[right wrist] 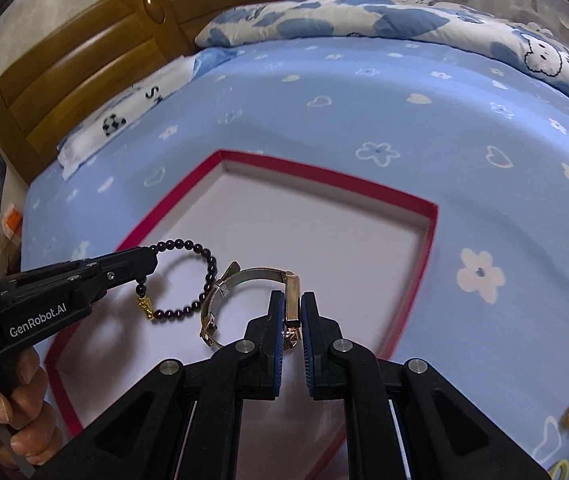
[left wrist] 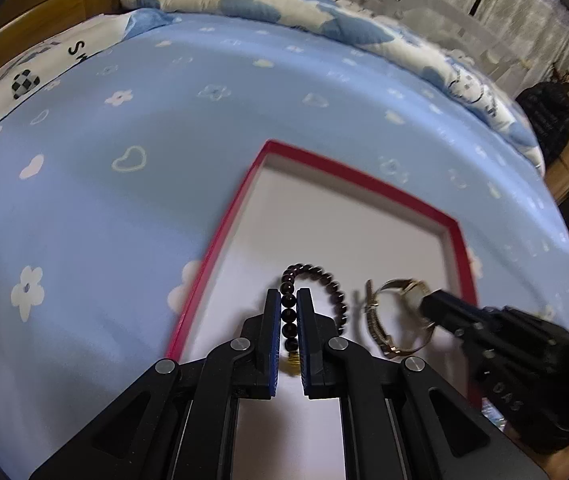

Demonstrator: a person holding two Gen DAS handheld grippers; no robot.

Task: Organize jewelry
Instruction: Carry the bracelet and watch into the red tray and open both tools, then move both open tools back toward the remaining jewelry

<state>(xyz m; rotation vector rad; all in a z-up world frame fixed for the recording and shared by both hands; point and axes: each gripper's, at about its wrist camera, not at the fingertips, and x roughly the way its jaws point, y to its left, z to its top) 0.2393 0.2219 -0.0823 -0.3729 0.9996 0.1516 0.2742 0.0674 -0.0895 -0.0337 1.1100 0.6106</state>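
A shallow red-rimmed box point(left wrist: 220, 236) with a white floor lies on the blue bed; it also shows in the right wrist view point(right wrist: 424, 248). My left gripper point(left wrist: 288, 300) is shut on a dark beaded bracelet point(left wrist: 334, 288) with a gold charm, held over the box; the bracelet also shows in the right wrist view point(right wrist: 200, 252), hanging from the left gripper point(right wrist: 146, 260). My right gripper point(right wrist: 292, 304) is shut on the face of a gold watch point(right wrist: 244, 278) with a metal mesh band, also over the box. The watch point(left wrist: 384, 320) hangs beside the bracelet.
The box sits on a blue bedsheet point(left wrist: 104, 208) with flower and heart prints. A blue-and-white quilt point(left wrist: 284, 8) lies along the far side. A wooden headboard point(right wrist: 84, 60) stands at the left. A dark bag point(left wrist: 548, 116) is off the bed's right edge.
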